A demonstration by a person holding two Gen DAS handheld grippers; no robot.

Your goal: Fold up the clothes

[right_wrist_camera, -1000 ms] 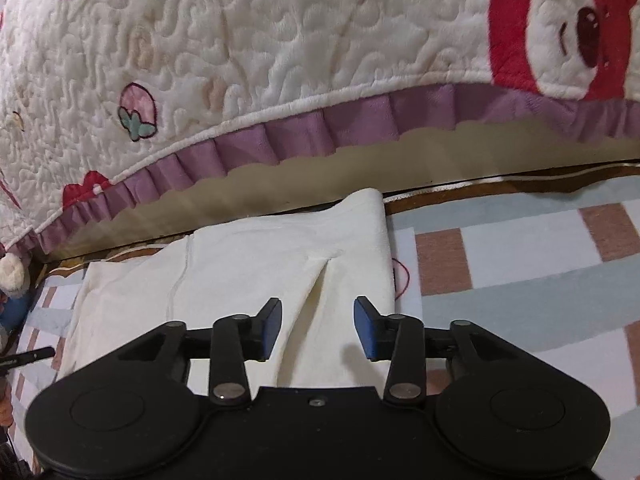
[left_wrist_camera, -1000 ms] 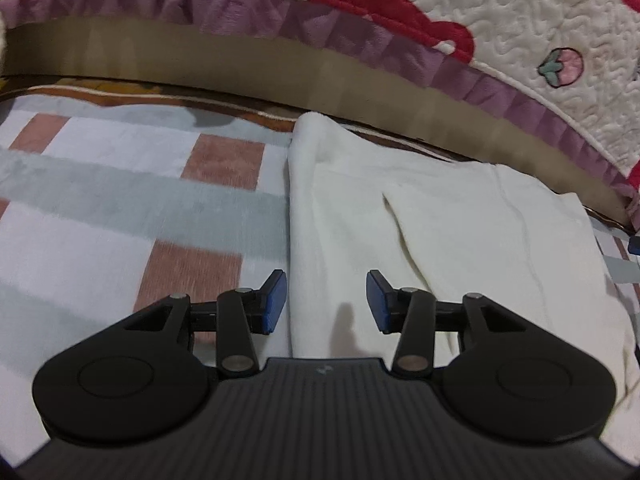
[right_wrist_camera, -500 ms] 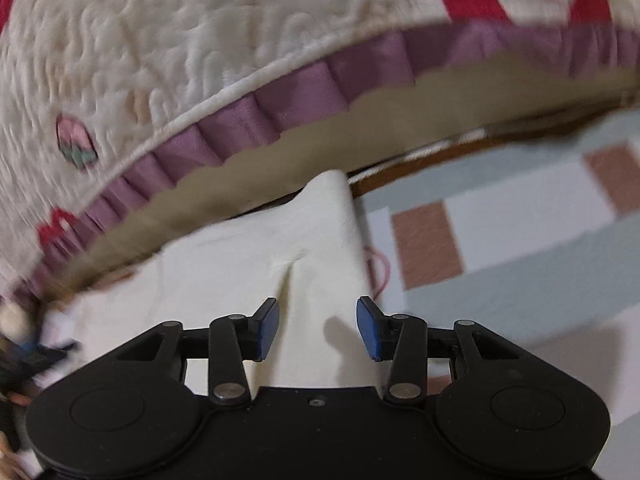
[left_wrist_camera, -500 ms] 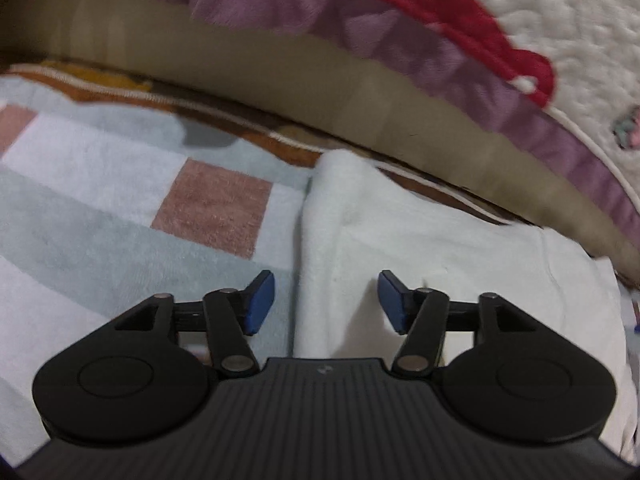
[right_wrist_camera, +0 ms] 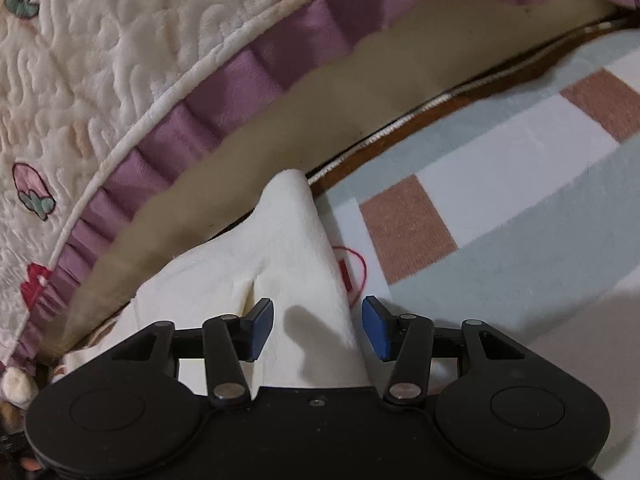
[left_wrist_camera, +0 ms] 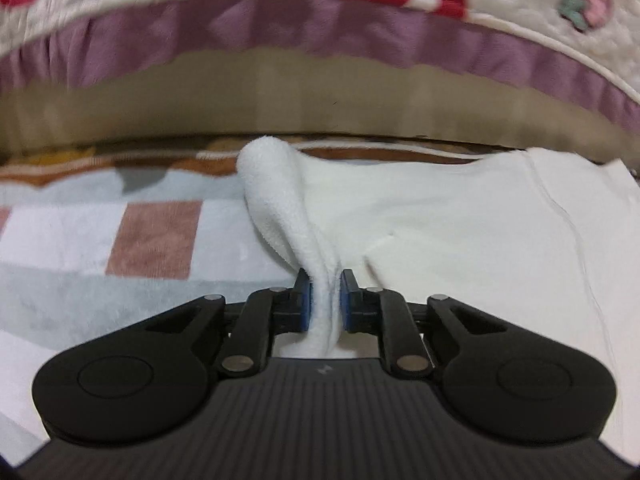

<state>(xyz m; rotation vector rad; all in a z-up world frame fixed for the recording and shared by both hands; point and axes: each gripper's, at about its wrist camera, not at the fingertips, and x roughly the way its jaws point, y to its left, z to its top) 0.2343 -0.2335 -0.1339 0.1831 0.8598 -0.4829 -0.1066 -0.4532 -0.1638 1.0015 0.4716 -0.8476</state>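
Observation:
A cream-white fleece garment (left_wrist_camera: 460, 216) lies flat on a checked blanket (left_wrist_camera: 120, 240). My left gripper (left_wrist_camera: 325, 300) is shut on the garment's left edge, which bunches up into a ridge between the blue pads. In the right wrist view the same garment (right_wrist_camera: 288, 256) shows its right edge. My right gripper (right_wrist_camera: 318, 330) is open, its blue pads standing either side of that edge, just above the cloth.
A quilted cream bedspread with a purple frill (left_wrist_camera: 360, 36) hangs over a tan bed side (left_wrist_camera: 280, 92) right behind the garment; it also shows in the right wrist view (right_wrist_camera: 180, 120). The checked blanket (right_wrist_camera: 500, 200) spreads to the right. A small red embroidered mark (right_wrist_camera: 352, 268) lies beside the garment.
My left gripper has moved forward along the garment's left edge and closed on it, lifting a ridge of cloth. My right gripper has moved forward over the right edge and stays open.

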